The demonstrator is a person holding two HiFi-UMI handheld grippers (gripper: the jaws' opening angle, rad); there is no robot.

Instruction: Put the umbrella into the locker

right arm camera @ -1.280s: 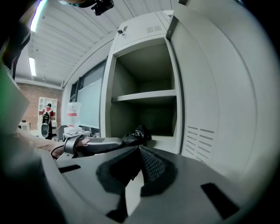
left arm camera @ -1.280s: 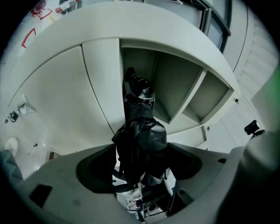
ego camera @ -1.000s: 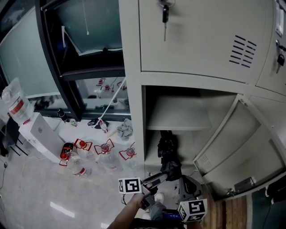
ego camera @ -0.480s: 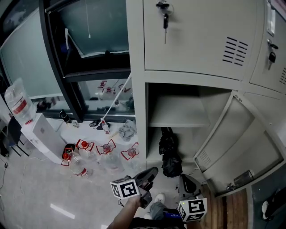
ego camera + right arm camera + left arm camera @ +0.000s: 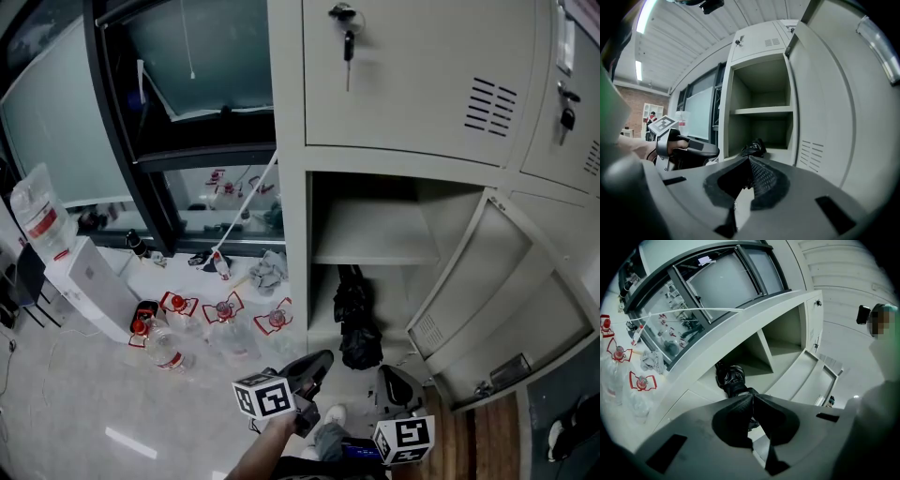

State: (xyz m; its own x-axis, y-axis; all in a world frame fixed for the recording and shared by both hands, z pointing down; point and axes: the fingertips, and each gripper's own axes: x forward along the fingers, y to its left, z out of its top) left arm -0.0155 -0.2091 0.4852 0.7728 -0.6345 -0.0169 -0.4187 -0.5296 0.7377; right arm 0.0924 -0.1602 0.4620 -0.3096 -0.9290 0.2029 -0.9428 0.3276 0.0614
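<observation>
A black folded umbrella (image 5: 354, 317) lies in the lower compartment of the open locker (image 5: 292, 244), under its shelf (image 5: 373, 255). It also shows as a dark bundle in the left gripper view (image 5: 730, 377) and the right gripper view (image 5: 753, 148). My left gripper (image 5: 322, 358) hangs in front of the locker, below and left of the umbrella, apart from it. Its jaws are shut and hold nothing (image 5: 752, 398). My right gripper (image 5: 388, 374) is low beside the door's foot, also shut and holding nothing (image 5: 749, 162).
The locker door (image 5: 502, 300) swings out to the right. Above is a closed door with a key (image 5: 346, 42). Several water bottles (image 5: 223, 323) and a white box (image 5: 89, 281) stand on the floor at the left, below a window. The left gripper (image 5: 689, 148) shows in the right gripper view.
One second ago my left gripper reached to the umbrella at the locker's mouth. It has since drawn back down and left, and the umbrella stays inside. The right gripper has hardly moved.
</observation>
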